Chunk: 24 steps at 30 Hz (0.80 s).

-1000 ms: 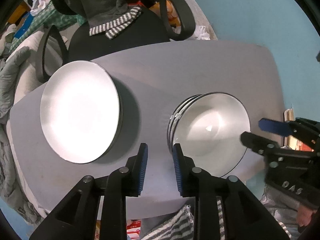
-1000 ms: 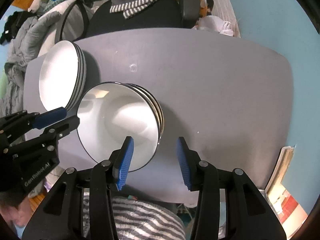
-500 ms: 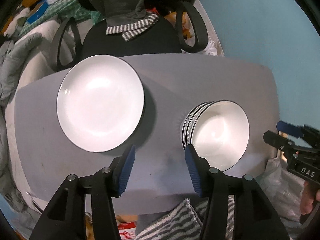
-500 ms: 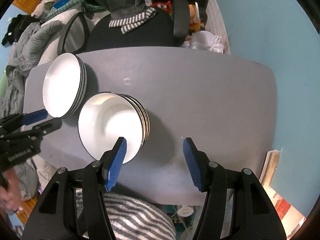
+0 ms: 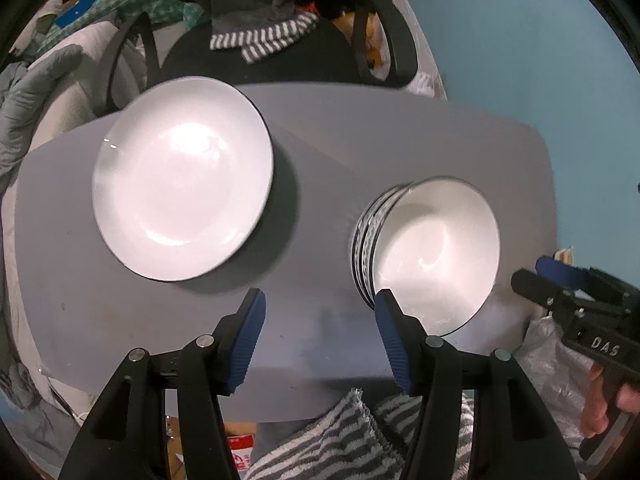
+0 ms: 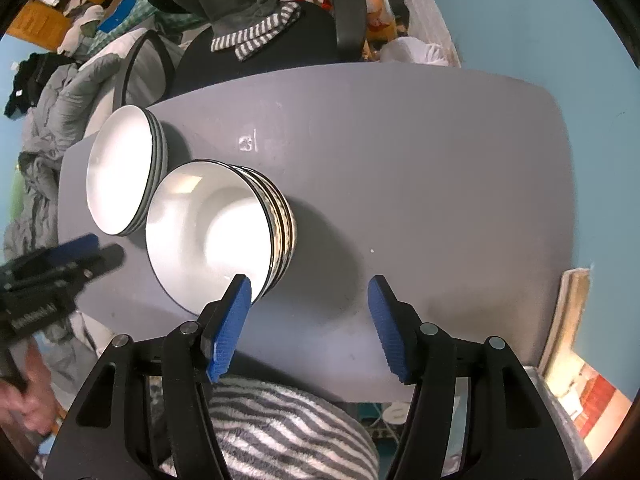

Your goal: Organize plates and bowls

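A stack of white plates [image 5: 182,178] with dark rims sits on the left of the grey table [image 5: 400,128]. A stack of white bowls [image 5: 434,256] stands to its right. My left gripper [image 5: 320,320] hangs above the table's near edge between the two stacks; its jaws are opening with nothing between them. The right gripper [image 5: 536,276] shows at the right, beyond the bowls. In the right wrist view the plates [image 6: 120,172] and bowls [image 6: 212,236] lie left; my right gripper [image 6: 310,308] is open over bare table [image 6: 400,160], just right of the bowls. The left gripper [image 6: 92,252] appears at the left.
A black office chair [image 5: 256,40] draped with a striped cloth stands behind the table. A grey jacket [image 5: 24,92] and clutter lie at the left. A striped fabric [image 5: 320,440] sits below the near edge. Stacked paper [image 6: 576,360] lies at the right, by a blue wall.
Both grippers' jaws have spread wider. Both have drawn back from the dishes, so the stacks look smaller and more of the table shows.
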Each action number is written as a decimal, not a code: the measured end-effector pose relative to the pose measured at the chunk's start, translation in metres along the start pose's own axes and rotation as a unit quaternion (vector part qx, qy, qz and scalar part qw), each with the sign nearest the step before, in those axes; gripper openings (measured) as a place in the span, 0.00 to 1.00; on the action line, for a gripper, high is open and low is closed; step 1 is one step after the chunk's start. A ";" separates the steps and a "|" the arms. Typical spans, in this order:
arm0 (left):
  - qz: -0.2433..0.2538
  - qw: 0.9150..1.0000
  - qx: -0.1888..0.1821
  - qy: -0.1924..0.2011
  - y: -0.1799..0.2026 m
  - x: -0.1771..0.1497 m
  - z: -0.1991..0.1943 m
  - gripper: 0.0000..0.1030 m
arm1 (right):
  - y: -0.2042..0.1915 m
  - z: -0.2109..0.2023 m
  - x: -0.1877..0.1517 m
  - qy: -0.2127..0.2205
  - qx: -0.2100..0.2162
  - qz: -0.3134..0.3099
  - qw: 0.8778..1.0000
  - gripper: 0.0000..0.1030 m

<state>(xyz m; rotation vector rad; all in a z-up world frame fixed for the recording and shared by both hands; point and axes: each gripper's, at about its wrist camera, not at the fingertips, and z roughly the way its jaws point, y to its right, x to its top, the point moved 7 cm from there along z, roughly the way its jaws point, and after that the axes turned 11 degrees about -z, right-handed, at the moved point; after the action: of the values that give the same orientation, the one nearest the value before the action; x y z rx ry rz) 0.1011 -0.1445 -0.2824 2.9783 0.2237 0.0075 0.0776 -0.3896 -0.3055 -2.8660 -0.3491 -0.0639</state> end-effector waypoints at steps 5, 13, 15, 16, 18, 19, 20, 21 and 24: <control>0.014 1.000 0.009 -0.012 0.008 0.000 0.016 0.58 | 0.003 0.017 0.005 -0.012 0.017 0.007 1.000 0.58; 0.010 1.000 0.012 -0.015 0.015 0.010 0.025 0.58 | -0.001 0.035 0.014 -0.023 0.040 -0.001 0.999 0.58; 0.009 1.000 0.015 -0.018 0.016 0.012 0.030 0.58 | -0.002 0.041 0.017 -0.026 0.041 -0.007 0.999 0.58; 0.008 1.000 0.015 -0.020 0.017 0.013 0.033 0.58 | -0.002 0.044 0.018 -0.028 0.041 -0.009 0.999 0.58; 0.006 1.000 0.015 -0.026 0.017 0.014 0.038 0.58 | -0.002 0.049 0.019 -0.032 0.044 -0.013 0.998 0.58; 0.005 1.000 0.014 -0.027 0.018 0.015 0.039 0.58 | -0.002 0.051 0.020 -0.034 0.045 -0.014 0.998 0.58; 0.005 1.000 0.012 -0.028 0.018 0.015 0.041 0.58 | -0.003 0.053 0.021 -0.035 0.047 -0.015 0.998 0.58; 0.005 0.999 0.010 -0.030 0.019 0.015 0.043 0.58 | -0.004 0.056 0.022 -0.035 0.050 -0.016 0.998 0.58; 0.000 0.999 0.005 -0.037 0.019 0.016 0.049 0.58 | -0.003 0.061 0.024 -0.036 0.055 -0.016 0.998 0.58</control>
<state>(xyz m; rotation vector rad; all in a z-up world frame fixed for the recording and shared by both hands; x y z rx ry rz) 0.1203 -0.1686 -0.3278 2.9815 0.2155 -0.1040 0.1012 -0.3653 -0.3616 -2.7603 -0.3989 0.0526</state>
